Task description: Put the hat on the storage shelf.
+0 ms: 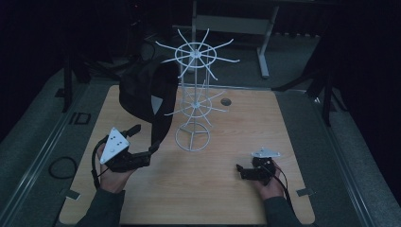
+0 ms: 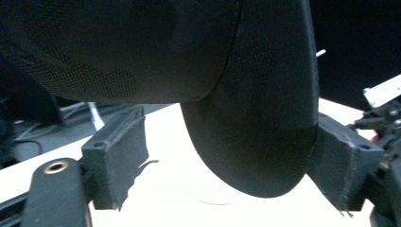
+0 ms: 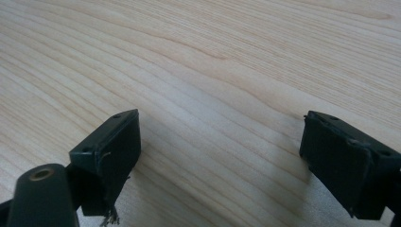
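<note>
while hung on the rack (image 1: 194, 101), the cap's brim (image 2: 257, 142) sits between the open left gripper (image 1: 145, 138) jaws.

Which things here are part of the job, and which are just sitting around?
In the job:
- black cap, hanging on the rack
- white wire rack, standing on the table
- left gripper, jaws open either side of the cap's brim

Lying about:
- right gripper, open, low over bare wooden table
- grey table frame behind
- coiled cable on the floor
</note>
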The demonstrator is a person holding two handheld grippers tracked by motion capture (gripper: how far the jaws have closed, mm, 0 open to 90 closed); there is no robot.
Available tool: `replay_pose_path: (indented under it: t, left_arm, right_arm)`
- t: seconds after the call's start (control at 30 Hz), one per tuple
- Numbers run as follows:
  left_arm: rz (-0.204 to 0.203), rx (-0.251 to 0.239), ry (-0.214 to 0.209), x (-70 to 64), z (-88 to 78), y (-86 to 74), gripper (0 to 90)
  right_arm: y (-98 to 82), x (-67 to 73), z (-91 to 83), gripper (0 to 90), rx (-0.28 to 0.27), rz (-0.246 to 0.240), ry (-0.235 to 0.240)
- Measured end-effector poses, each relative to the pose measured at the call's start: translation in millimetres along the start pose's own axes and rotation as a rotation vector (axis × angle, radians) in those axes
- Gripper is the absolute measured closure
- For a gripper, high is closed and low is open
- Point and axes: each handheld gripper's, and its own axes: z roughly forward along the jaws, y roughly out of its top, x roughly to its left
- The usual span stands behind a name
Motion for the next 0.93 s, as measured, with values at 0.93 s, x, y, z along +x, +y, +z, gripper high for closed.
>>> replay_pose_path:
  t: [0.93]
  left_arm:
    - [-0.045, -0.061, -0.025, 6.2, -27.0, -4.3, 15.0]
  right_arm:
    - [0.0, 0.0, 0.0, 13.1, -0.001, 0.000, -0.001]
